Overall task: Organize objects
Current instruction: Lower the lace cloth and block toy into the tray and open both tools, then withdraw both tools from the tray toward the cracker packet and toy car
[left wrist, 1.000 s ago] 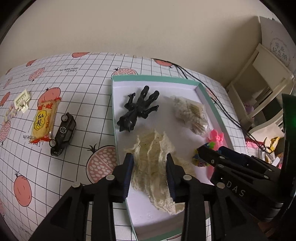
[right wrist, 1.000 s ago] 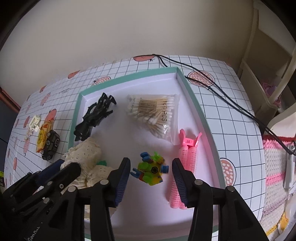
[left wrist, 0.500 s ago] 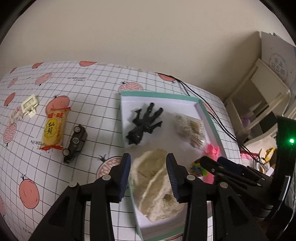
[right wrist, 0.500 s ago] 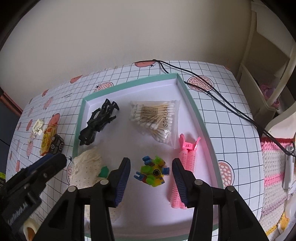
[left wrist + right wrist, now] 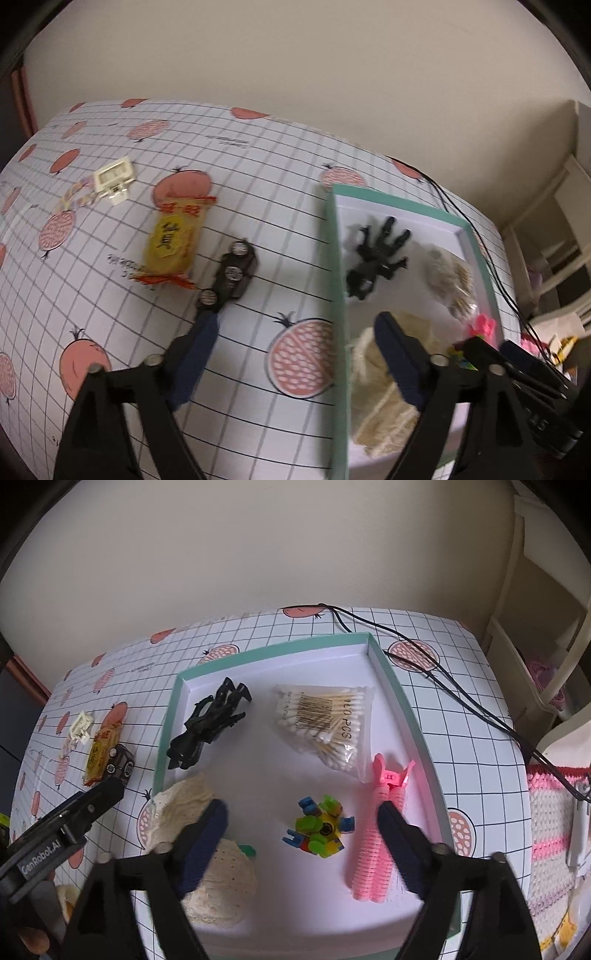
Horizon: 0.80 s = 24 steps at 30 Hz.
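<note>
With the cream cloth lying in the tray, both the left gripper and right gripper spread empty — the likely next step is the left one closing on the toy car — on the table just beside the snack packet.

You have one tray holding five things: one black figure, one swab bag, one cream cloth, one block toy, and what looks like one pink roller pair. Outside lie one snack packet, one toy car, one white clip.
</note>
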### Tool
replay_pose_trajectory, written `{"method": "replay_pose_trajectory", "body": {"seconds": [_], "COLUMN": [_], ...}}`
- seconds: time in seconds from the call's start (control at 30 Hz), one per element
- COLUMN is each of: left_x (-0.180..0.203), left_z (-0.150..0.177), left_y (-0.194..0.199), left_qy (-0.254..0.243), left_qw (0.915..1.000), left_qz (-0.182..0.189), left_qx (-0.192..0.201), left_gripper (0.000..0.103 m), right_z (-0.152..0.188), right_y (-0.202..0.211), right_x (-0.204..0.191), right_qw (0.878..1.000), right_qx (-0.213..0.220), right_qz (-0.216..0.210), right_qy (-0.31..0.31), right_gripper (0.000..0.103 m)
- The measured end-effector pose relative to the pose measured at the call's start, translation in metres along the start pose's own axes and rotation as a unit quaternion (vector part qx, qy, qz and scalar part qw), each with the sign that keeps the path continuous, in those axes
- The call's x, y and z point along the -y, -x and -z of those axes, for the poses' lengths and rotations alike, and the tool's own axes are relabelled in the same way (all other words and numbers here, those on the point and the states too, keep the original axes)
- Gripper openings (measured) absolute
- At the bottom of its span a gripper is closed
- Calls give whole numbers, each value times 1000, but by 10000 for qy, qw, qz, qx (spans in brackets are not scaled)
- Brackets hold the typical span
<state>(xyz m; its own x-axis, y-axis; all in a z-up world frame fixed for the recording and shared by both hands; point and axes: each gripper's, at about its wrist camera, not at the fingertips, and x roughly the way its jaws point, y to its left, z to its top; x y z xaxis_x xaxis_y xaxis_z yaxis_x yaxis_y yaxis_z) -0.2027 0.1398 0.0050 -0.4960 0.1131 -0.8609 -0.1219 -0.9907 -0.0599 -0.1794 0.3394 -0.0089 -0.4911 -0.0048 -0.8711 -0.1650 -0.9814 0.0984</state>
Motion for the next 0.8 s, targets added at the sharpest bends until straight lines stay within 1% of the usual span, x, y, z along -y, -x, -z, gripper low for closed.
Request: {"method": "replay_pose_trajectory", "body": {"seconds": [0.03, 0.1, 0.13, 0.27, 0.5, 0.8], "left_x": [-3, -8, -11, -19, -27, -32], "left_z": [0, 0, 0, -2, -5, -8], "left_y": [0, 0, 0, 0, 3, 4], "left_qy": [32, 91, 128, 240, 345, 364], "left_qw": [10000, 9998, 9997, 9993, 9987, 9987], "left_qz": [-72, -152, -171, -220, -219, -181], "left_qx": [43, 113, 146, 203, 314, 312], "left_gripper": [95, 102, 103, 103, 103, 103], "right_z": [0, 0, 0, -1, -2, -2], "right_y": [0, 0, 0, 2, 2, 2], "right_x": [0, 0, 0, -2, -3, -7], "right_qw": [10000, 10000, 10000, 9999, 9998, 9998], "right_qx": [14, 37, 62, 165, 182, 177], "right_qz": [3, -26, -35, -35, -43, -62], "right_qy": [1, -24, -35, -29, -26, -30], "right_gripper": [102, 103, 103, 103, 103, 103]}}
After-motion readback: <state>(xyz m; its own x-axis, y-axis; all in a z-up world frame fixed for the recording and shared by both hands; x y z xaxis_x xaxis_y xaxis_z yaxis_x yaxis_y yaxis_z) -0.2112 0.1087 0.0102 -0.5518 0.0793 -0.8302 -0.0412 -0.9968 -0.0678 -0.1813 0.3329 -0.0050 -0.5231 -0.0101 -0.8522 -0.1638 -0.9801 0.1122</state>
